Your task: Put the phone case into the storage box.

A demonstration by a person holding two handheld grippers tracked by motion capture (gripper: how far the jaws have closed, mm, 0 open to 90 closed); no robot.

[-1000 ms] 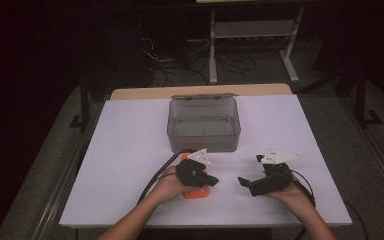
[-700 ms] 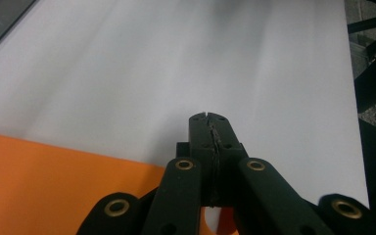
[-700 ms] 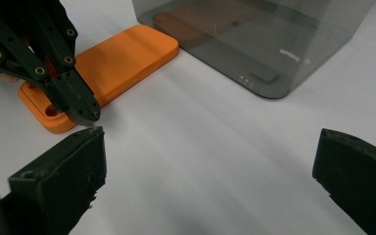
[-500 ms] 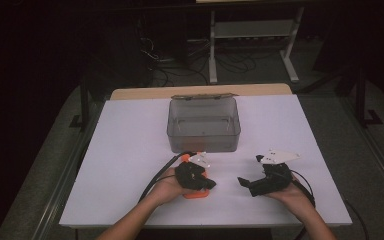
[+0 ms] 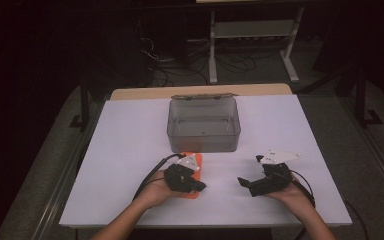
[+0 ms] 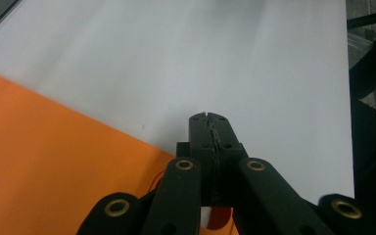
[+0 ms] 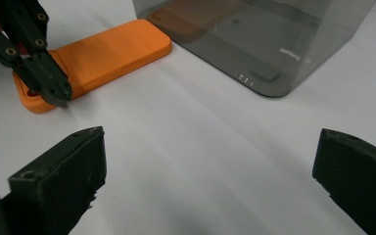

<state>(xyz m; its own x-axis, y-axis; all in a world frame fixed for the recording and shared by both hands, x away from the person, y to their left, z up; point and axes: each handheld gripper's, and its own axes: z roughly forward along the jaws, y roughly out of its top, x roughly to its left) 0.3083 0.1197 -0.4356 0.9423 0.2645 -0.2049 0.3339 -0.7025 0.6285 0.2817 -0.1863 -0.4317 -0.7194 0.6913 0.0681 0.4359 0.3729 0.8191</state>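
A flat orange block [image 5: 196,164] lies on the white table [image 5: 130,150] in front of a clear grey box [image 5: 203,125]. My left gripper [image 5: 201,187] hovers over the block's near end, jaws shut with nothing between them. In the left gripper view the shut tips [image 6: 209,118] sit just past the orange block's [image 6: 54,166] edge, over bare table. My right gripper [image 5: 246,186] rests to the right, jaws wide open and aimed left. Its view [image 7: 211,138] shows the block [image 7: 107,49], the left gripper [image 7: 54,90] at the block's near end, and the box [image 7: 254,34].
The box stands open-topped at the table's middle, behind both grippers. Black cables [image 5: 152,172] trail from each gripper toward the person. The table's front edge [image 5: 205,223] lies close below the hands. A white shelf frame [image 5: 252,35] stands on the dark floor beyond.
My left gripper has shifted a little left and nearer, uncovering more of the orange block's right side. The right gripper has stayed put.
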